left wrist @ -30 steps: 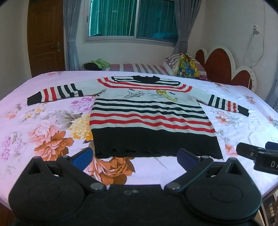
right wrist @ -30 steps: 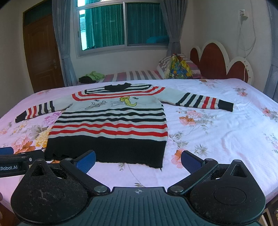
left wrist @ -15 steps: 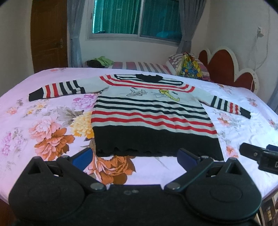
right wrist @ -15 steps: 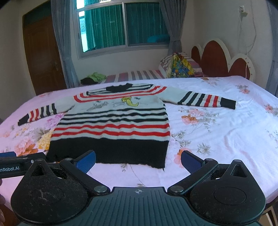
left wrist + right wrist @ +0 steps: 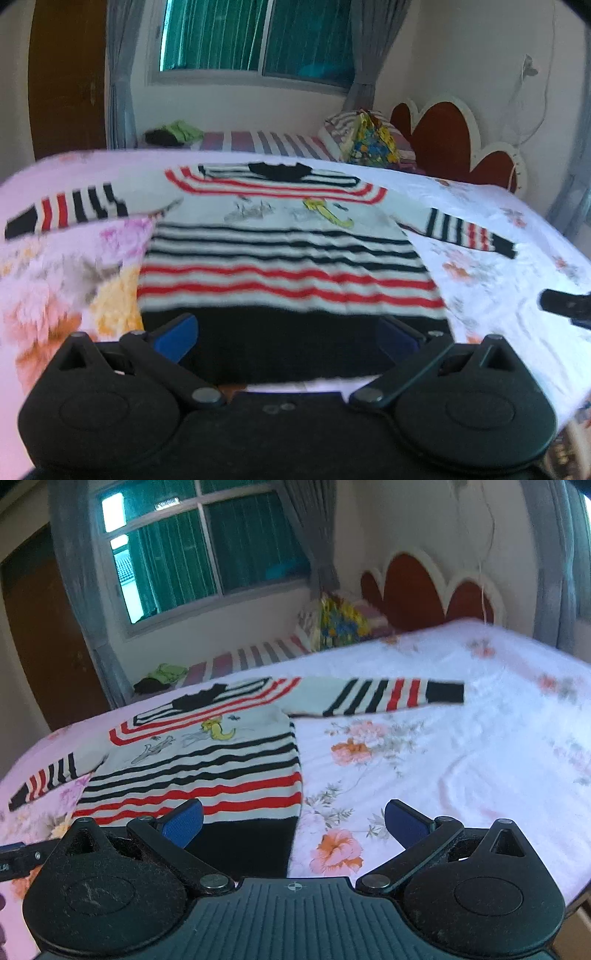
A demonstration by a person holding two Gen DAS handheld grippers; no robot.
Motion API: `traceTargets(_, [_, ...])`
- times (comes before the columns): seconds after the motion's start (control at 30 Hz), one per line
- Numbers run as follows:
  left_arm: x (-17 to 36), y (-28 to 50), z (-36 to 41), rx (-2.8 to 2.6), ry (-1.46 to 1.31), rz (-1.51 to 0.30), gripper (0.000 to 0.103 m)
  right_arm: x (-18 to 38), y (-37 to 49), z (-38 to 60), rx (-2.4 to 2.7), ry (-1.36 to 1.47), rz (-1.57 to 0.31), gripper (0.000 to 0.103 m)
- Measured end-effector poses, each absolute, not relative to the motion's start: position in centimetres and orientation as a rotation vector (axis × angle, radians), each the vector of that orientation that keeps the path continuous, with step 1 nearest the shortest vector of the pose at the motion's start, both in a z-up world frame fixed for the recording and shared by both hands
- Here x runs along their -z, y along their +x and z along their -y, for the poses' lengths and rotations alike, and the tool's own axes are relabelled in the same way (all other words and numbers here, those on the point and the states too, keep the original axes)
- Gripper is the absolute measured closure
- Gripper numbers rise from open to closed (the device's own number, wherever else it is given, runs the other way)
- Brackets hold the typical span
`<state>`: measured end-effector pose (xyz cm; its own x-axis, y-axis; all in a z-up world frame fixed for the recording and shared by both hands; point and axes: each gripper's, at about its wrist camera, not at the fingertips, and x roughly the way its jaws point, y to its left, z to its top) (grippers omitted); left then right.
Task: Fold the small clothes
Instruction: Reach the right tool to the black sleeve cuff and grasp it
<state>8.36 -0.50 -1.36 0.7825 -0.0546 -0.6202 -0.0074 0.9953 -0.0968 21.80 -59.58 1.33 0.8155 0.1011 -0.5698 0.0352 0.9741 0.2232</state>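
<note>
Nearest, the left gripper (image 5: pixel 288 334) was held spread wide over the black hem of a striped sweater (image 5: pixel 284 251), nothing grasped. The right gripper (image 5: pixel 293 818) was likewise spread, straddling the hem's right corner. The sweater was laid flat, sleeves outstretched, on a floral bedsheet (image 5: pixel 461 760). Farthest, a window (image 5: pixel 258 37) was seen.

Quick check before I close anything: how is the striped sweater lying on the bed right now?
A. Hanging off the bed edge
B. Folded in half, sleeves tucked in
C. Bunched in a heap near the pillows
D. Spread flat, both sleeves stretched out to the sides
D: the striped sweater lies flat on the floral bedsheet, with one sleeve out to one side and the other sleeve out to the opposite side, nothing folded yet.
</note>
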Motion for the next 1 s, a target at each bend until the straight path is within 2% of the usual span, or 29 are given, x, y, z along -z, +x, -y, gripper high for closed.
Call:
traceTargets(0.07, [1.9, 10.6, 0.6, 0.112, -0.080, -0.680, 0.001, -1.2, 23.0, 60.6, 0.011, 0.226, -0.600, 0.000])
traceTargets(0.27, [4.4, 18.0, 0.0, 0.169, -0.187, -0.875, 0.001, -0.1, 29.0, 64.7, 0.103, 0.239, -0.577, 0.000])
traceTargets(0.33, [4.9, 19.7, -0.6, 0.133, -0.189, -0.856, 0.001, 0.5, 31.4, 66.3, 0.126, 0.256, -0.568, 0.001])
traceTargets(0.37, [5.0, 20.7, -0.6, 0.108, -0.152, -0.836, 0.001, 0.7, 32.6, 67.0, 0.134, 0.261, -0.563, 0.008])
traceTargets(0.4, [5.1, 21.9, -0.6, 0.069, -0.105, -0.821, 0.001, 1.1, 34.1, 67.7, 0.154, 0.260, -0.563, 0.028])
traceTargets(0.43, [5.3, 23.2, -0.7, 0.028, -0.075, -0.817, 0.001, 1.6, 35.5, 68.4, 0.177, 0.264, -0.571, 0.032])
traceTargets(0.5, [5.6, 25.6, -1.6, -0.008, -0.070, -0.802, 0.002, 2.6, 38.4, 70.2, 0.206, 0.301, -0.570, 0.032])
traceTargets(0.63, [6.7, 29.7, -2.6, -0.101, -0.041, -0.742, 0.020, 4.7, 42.9, 72.9, 0.262, 0.351, -0.557, 0.032])
traceTargets(0.7, [7.1, 31.0, -3.0, -0.147, -0.048, -0.722, 0.019, 6.0, 44.9, 74.3, 0.296, 0.403, -0.564, 0.035])
traceTargets(0.73, [7.4, 31.5, -3.1, -0.159, -0.056, -0.716, 0.018, 6.6, 45.8, 75.2, 0.312, 0.433, -0.565, 0.044])
traceTargets(0.8, [8.0, 32.4, -3.1, -0.176, -0.058, -0.679, 0.015, 7.9, 47.1, 76.5, 0.336, 0.498, -0.573, 0.052])
traceTargets(0.83, [8.1, 32.9, -3.2, -0.177, -0.048, -0.672, 0.011, 8.6, 47.8, 77.4, 0.354, 0.533, -0.577, 0.052])
traceTargets(1.0, [8.8, 35.5, -4.2, -0.147, -0.042, -0.679, 0.011, 11.1, 49.2, 81.0, 0.430, 0.694, -0.578, 0.052])
